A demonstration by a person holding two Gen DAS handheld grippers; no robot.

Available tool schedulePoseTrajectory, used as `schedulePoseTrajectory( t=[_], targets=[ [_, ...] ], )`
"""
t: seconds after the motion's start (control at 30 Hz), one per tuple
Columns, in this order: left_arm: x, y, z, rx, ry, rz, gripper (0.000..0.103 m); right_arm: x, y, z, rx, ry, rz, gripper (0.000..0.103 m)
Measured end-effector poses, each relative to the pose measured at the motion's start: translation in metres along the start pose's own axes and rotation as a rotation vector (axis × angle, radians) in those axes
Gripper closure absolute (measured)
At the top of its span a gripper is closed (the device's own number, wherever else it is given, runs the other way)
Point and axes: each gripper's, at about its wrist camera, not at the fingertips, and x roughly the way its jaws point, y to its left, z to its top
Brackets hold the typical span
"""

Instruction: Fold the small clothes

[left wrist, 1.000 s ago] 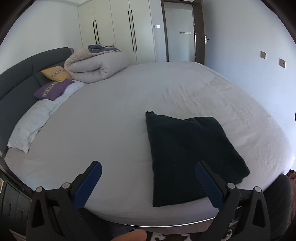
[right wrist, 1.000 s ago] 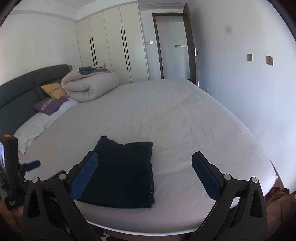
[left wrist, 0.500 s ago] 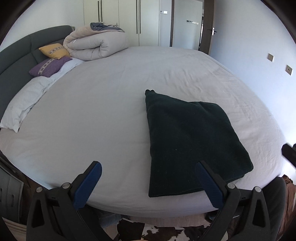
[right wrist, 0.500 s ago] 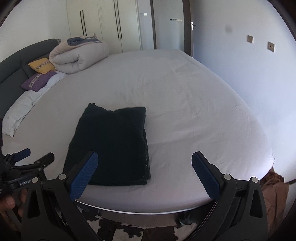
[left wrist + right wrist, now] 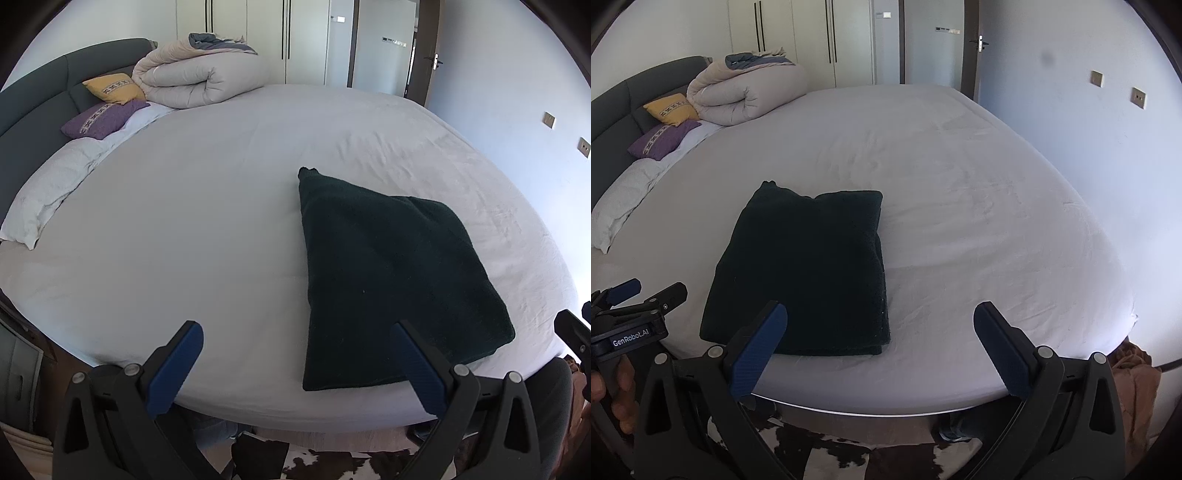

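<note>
1. Left gripper [image 5: 295, 363]: black plastic frame with two blue ribbed pads [image 5: 175, 367]; jaws spread wide, nothing between them. It sits over the near edge of the bed, clear of the fabric.
2. Right gripper [image 5: 881, 349]: same build, blue textured pads [image 5: 1003, 354] on black arms; jaws fully released, holding nothing.
3. Folded dark green, fuzzy-knit garment [image 5: 388, 280]: a thick, roughly rectangular stack lying flat on the white fitted bed sheet [image 5: 184, 221] near the front edge of the mattress. From the left wrist view it lies ahead and right of centre; from the right wrist view [image 5: 809, 273] it lies ahead and left.
4. Change from the earlier frames: both cameras now look more steeply down on the bed, and the garment appears larger and closer. Its folded shape is unchanged.
5. Pose: in the right wrist view the left gripper's black body [image 5: 631, 328] projects in at lower left, held by a bare hand [image 5: 613, 391] wrapped around its handle.
6. Background: rolled beige quilted duvet [image 5: 199, 77], yellow cushion [image 5: 112, 88] and purple cushion [image 5: 103, 117] at the dark grey padded headboard [image 5: 33, 96].
</note>
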Motion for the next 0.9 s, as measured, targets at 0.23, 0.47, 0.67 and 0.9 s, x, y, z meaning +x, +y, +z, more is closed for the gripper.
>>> schedulePoseTrajectory(
  t=[0.23,0.47,0.67,0.9],
  targets=[
    [0.002,0.0,-0.001,0.002,0.004,0.005,0.0,0.001,0.006,0.001,-0.01,0.009,0.008,0.0],
    [0.004,-0.003,-0.004,0.012,0.003,0.015,0.0,0.003,0.012,0.002,-0.01,0.011,0.012,0.0],
    [0.005,-0.005,-0.005,0.017,0.002,0.02,0.0,0.006,0.015,0.003,-0.012,0.014,0.015,0.0],
    [0.005,-0.005,-0.007,0.017,0.004,0.021,0.0,0.007,0.017,0.003,-0.012,0.016,0.016,0.0]
  ],
)
